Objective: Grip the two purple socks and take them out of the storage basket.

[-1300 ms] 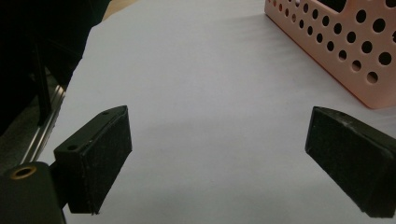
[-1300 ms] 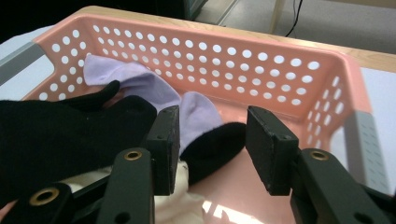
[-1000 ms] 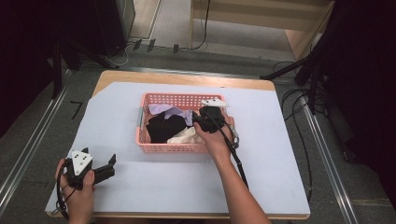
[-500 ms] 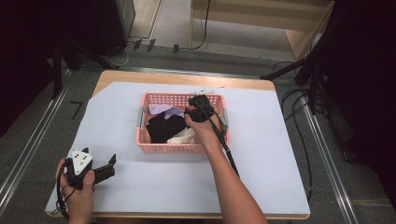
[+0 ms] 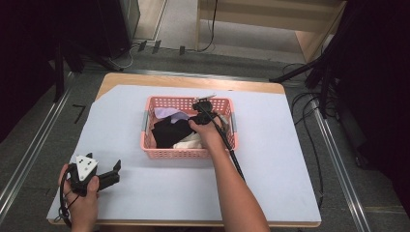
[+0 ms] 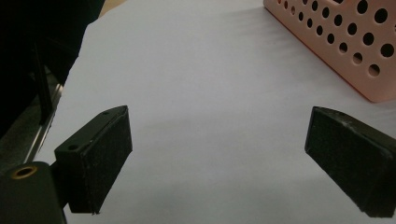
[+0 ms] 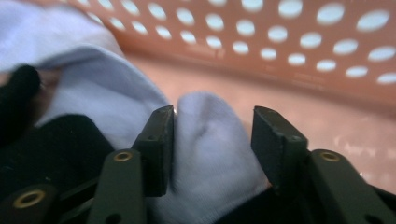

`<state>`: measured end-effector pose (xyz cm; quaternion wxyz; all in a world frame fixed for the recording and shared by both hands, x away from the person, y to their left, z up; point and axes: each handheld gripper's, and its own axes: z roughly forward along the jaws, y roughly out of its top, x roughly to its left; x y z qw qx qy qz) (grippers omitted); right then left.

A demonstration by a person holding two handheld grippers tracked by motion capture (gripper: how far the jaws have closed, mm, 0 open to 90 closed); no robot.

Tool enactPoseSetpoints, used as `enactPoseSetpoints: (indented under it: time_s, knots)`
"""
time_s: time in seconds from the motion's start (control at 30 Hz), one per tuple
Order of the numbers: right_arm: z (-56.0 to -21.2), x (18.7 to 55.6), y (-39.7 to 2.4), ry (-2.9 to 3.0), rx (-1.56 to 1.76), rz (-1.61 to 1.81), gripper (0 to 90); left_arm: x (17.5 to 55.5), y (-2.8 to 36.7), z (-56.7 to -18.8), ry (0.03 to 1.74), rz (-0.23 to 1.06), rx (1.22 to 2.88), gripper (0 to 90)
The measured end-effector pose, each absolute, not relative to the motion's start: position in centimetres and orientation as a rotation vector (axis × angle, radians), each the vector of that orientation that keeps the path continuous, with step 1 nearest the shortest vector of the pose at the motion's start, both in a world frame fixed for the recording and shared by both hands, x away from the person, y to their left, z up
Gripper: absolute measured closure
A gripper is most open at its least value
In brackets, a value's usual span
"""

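Observation:
A pink perforated basket (image 5: pixel 186 153) stands mid-table with a lavender cloth (image 5: pixel 169 115), a black cloth (image 5: pixel 169 131) and a cream cloth (image 5: pixel 189 141) in it. My right gripper (image 5: pixel 199 105) reaches down into the basket's back half. In the right gripper view its jaws (image 7: pixel 212 112) stand partly open around a rounded fold of the lavender cloth (image 7: pixel 210 154); the left pad touches it, and the right pad sits just beside it. Black cloth (image 7: pixel 60 144) lies at the lower left. My left gripper (image 5: pixel 112 173) rests open at the front left of the table, nothing between its jaws (image 6: pixel 219 116).
A white sheet (image 5: pixel 290 145) covers the table top. The basket's corner (image 6: pixel 341 42) shows far right of the left gripper's jaws. The basket's back wall (image 7: pixel 280 37) stands close ahead of the right gripper. A black cable trails along the right forearm (image 5: pixel 234 159).
The right hand has moved left and down inside the basket, from its right side to the lavender cloth. The left gripper has stayed where it was.

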<state>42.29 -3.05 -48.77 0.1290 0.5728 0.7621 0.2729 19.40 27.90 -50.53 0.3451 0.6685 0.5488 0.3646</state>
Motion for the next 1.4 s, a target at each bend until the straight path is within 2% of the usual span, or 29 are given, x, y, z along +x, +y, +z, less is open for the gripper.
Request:
enactPoseSetpoints:
  time_s: [0.03, 0.07, 0.17, 0.77, 1.4]
  knots:
    - [-48.4, 42.3, -3.2, 2.229, 1.685, 0.791, 75.5, 19.4, 27.9, -50.5, 1.424, 0.947, 1.736, 8.2]
    - [-48.4, 42.3, -3.2, 2.229, 1.685, 0.791, 75.5, 19.4, 27.9, -50.5, 1.424, 0.947, 1.736, 8.2]
    - [-47.9, 42.0, -3.4, 2.221, 1.658, 0.798, 85.8, 19.4, 27.9, -50.5, 1.425, 0.943, 1.739, 8.2]
    - [-41.0, 39.2, -5.6, 1.922, 1.441, 1.277, 87.5, 19.5, 27.8, -50.5, 1.422, 0.943, 1.754, 8.2]
    - [-37.5, 37.4, -8.8, 1.674, 1.244, 1.481, 87.5, 19.5, 27.8, -50.6, 1.418, 0.948, 1.751, 8.3]
